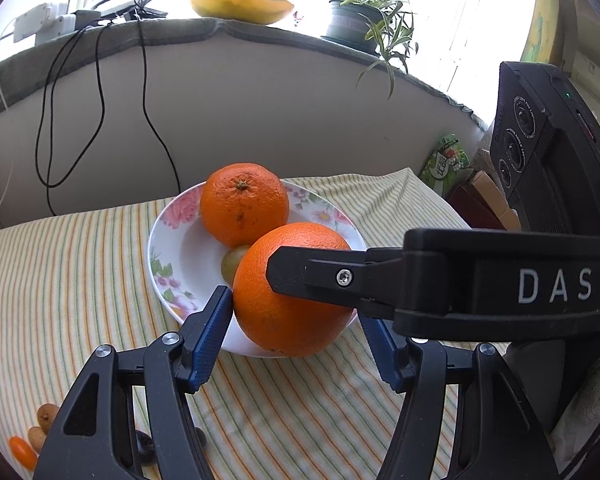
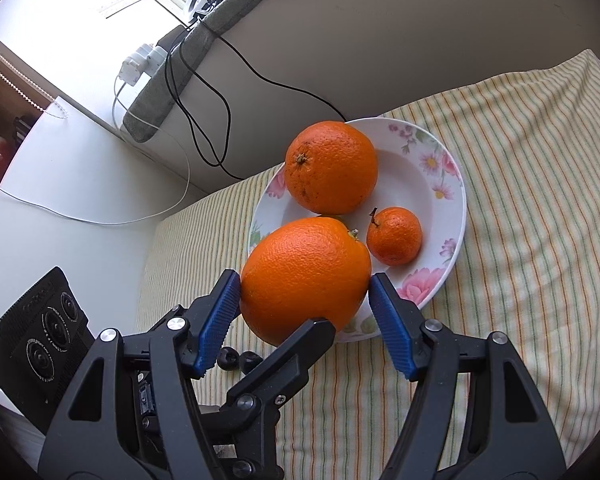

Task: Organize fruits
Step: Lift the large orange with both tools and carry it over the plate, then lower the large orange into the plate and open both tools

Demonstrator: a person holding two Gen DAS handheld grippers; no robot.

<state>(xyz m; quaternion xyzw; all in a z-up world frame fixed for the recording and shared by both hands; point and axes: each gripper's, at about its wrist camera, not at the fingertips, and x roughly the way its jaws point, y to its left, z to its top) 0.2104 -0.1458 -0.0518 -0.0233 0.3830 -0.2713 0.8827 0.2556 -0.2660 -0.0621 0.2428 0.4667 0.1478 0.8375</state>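
Observation:
A large orange [image 1: 288,296] [image 2: 306,276] sits at the near rim of a floral plate [image 1: 168,248] [image 2: 440,200]. Both grippers close around it from crossing directions. My left gripper [image 1: 296,328] has its blue pads on the orange's sides; the right gripper's finger crosses in front of it. My right gripper [image 2: 304,312] also has its pads against the orange. A second large orange [image 1: 244,204] [image 2: 331,168] lies at the plate's back. A small mandarin [image 2: 395,235] and a green fruit [image 1: 234,264] lie in the plate too.
Striped cloth [image 1: 80,280] [image 2: 520,160] covers the table. Small fruits [image 1: 36,436] and dark grapes [image 2: 238,360] lie on the cloth near the left gripper. Black cables [image 1: 100,112] hang down the wall behind. A potted plant [image 1: 360,20] stands on the sill.

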